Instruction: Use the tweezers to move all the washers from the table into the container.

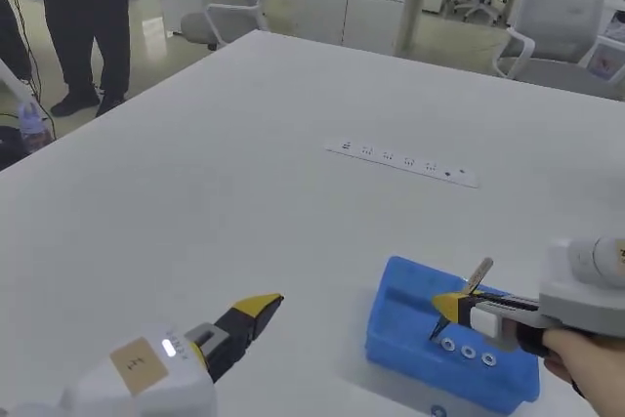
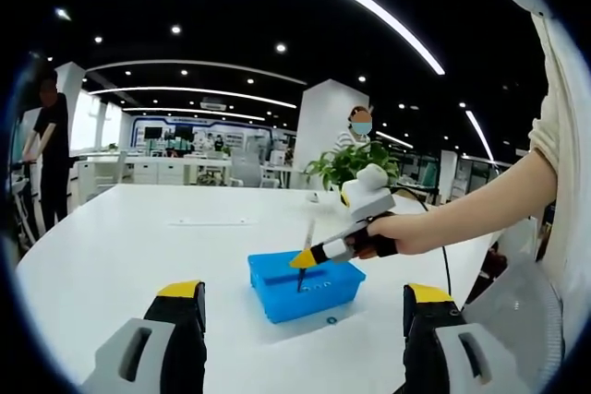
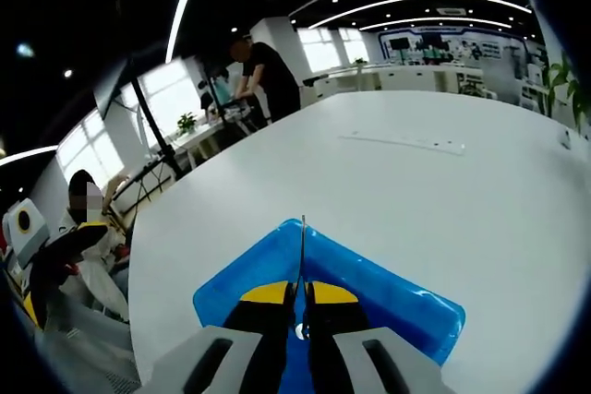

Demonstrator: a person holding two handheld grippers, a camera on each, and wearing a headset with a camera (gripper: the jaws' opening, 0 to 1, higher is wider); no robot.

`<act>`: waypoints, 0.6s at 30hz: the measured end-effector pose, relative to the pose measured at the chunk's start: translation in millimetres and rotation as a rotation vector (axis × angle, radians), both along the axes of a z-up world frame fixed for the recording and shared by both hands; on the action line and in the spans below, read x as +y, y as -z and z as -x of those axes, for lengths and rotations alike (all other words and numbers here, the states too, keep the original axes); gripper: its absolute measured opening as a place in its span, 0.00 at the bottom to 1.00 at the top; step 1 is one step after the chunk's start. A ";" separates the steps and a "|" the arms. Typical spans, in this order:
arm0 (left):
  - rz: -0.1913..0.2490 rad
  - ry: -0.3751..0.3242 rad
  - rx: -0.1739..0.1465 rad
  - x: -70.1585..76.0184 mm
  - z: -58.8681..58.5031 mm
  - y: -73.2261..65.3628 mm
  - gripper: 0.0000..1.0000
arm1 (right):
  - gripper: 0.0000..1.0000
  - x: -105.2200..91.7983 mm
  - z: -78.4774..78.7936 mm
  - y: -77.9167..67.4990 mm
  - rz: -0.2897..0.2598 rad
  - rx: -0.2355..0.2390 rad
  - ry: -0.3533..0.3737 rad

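Head view: white table (image 1: 225,192), office behind; right gripper (image 1: 446,306) clamps tweezers (image 1: 478,274) over blue container (image 1: 398,319); left gripper (image 1: 257,308) agape.

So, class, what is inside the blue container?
Three washers lie in a row inside the container, with the tweezers reaching in from the right gripper. The floor beneath that gripper is hidden.

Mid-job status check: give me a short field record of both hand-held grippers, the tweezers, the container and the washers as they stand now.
right hand-held gripper: shut on thin metal tweezers, above the blue plastic container
tweezers: tips point down into the container
container contents: three silver washers in a row
left hand-held gripper: open, holding nothing, over the white table
on table: one small ring beside the container, possibly a washer; white power strip beyond
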State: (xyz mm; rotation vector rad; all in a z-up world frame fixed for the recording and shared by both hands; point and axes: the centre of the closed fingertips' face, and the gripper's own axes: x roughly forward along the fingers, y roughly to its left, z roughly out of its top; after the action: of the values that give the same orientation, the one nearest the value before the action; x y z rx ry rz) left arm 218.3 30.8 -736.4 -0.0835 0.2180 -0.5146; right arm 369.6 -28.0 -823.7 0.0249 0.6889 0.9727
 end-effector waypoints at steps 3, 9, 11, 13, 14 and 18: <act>-0.003 0.002 0.002 -0.2 0.0 0.5 0.90 | 0.03 0.8 -0.1 2.3 0.015 -0.006 -0.008; -0.002 0.004 0.007 -0.6 -0.2 1.6 0.90 | 0.03 2.2 -1.1 3.6 0.014 -0.008 -0.009; -0.002 0.007 0.007 -1.4 0.1 1.8 0.90 | 0.03 3.4 -0.8 3.8 0.017 -0.012 -0.014; -0.003 0.007 0.009 -1.6 0.1 2.2 0.90 | 0.03 4.1 -0.7 4.0 0.020 -0.017 -0.018; -0.004 0.006 0.009 -1.4 0.0 2.3 0.90 | 0.03 4.3 -0.8 4.2 0.021 -0.018 -0.020; -0.001 0.004 0.009 -1.1 -0.3 2.6 0.90 | 0.03 5.2 -0.7 5.0 0.029 -0.026 -0.030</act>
State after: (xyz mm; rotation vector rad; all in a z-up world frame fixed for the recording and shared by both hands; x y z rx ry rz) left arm 218.6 29.7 -739.0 -0.0841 0.2277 -0.5181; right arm 370.3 -22.8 -828.7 -0.0235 0.6805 0.9898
